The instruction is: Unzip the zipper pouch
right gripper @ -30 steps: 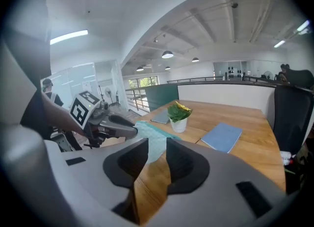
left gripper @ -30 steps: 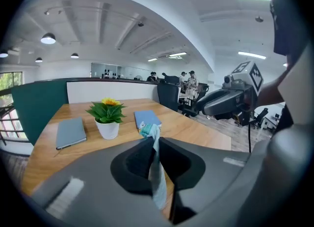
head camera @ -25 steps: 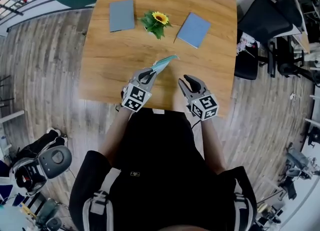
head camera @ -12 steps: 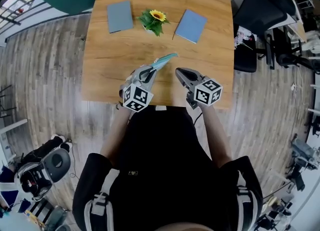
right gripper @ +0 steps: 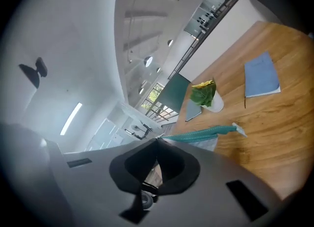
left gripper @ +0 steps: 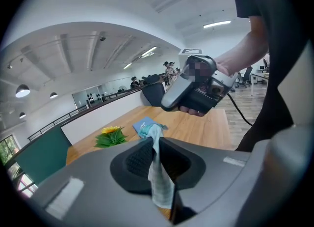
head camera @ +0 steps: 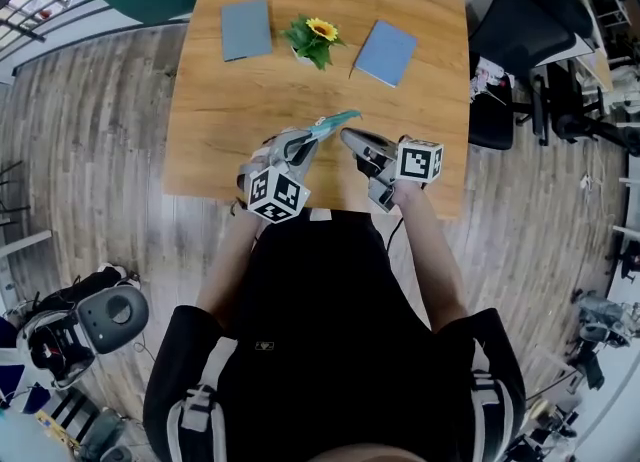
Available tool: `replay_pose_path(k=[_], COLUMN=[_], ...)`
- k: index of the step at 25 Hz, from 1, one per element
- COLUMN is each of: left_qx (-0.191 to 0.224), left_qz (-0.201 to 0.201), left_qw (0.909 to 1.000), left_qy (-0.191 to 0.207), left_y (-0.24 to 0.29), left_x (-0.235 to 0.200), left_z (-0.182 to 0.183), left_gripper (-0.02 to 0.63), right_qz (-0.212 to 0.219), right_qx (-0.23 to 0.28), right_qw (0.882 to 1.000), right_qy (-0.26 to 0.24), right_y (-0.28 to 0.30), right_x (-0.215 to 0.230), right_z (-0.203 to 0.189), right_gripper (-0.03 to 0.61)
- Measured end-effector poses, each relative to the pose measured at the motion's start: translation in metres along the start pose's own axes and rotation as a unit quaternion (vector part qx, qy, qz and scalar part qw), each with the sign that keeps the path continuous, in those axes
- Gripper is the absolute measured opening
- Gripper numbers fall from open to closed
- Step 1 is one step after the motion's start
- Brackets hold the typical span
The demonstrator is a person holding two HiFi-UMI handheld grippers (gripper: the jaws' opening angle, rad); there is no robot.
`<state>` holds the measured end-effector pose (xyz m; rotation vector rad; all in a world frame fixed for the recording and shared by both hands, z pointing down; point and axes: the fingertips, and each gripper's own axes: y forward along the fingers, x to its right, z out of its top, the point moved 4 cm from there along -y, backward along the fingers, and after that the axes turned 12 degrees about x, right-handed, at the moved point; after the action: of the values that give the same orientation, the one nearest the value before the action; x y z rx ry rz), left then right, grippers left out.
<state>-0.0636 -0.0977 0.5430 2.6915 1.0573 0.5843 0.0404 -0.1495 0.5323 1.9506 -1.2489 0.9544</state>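
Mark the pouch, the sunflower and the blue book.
pouch point(head camera: 335, 121), head view, teal zipper edge
sunflower point(head camera: 320, 28), head view, yellow bloom
blue book point(head camera: 386, 52), head view, middle of cover

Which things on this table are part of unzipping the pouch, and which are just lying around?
In the job:
zipper pouch
left tongs, clamped on it
right tongs, shut by its zipper

Lying about:
grey notebook
blue notebook
potted sunflower

On the tabletop point(head camera: 220, 140) we see a flower pot point(head camera: 313, 42) between left notebook point(head camera: 246, 29) and right notebook point(head camera: 386, 52); zipper pouch point(head camera: 332, 124) nearer us.
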Motion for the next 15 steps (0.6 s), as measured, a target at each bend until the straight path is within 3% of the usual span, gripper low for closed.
replay_pose_path(k=[4,10,15], left_qx=[0.001,0.005,0.009], left_qz=[-0.01,-0.025,-0.033], left_qw=[0.9998,0.9988,0.9975], left_qy=[0.02,0.043,0.061], left_y=[0.0,0.004,0.008], left_x=[0.004,0.007,0.009], left_z=[0.003,0.008,0.013], left_gripper=[0.034,0.034,0.035], right_qz=[0.041,0.036,0.028], right_qx=[0.011,-0.005,0.022], right_qw=[0.998,0.997,0.982], right_qy=[0.048,0.075,0.184], right_y=[0.009,0.015,0.013], right_x=[-0.012,-0.006,0.007], right_z=[0.009,0.015,0.018], right_gripper=[0.006,0.037,0.055])
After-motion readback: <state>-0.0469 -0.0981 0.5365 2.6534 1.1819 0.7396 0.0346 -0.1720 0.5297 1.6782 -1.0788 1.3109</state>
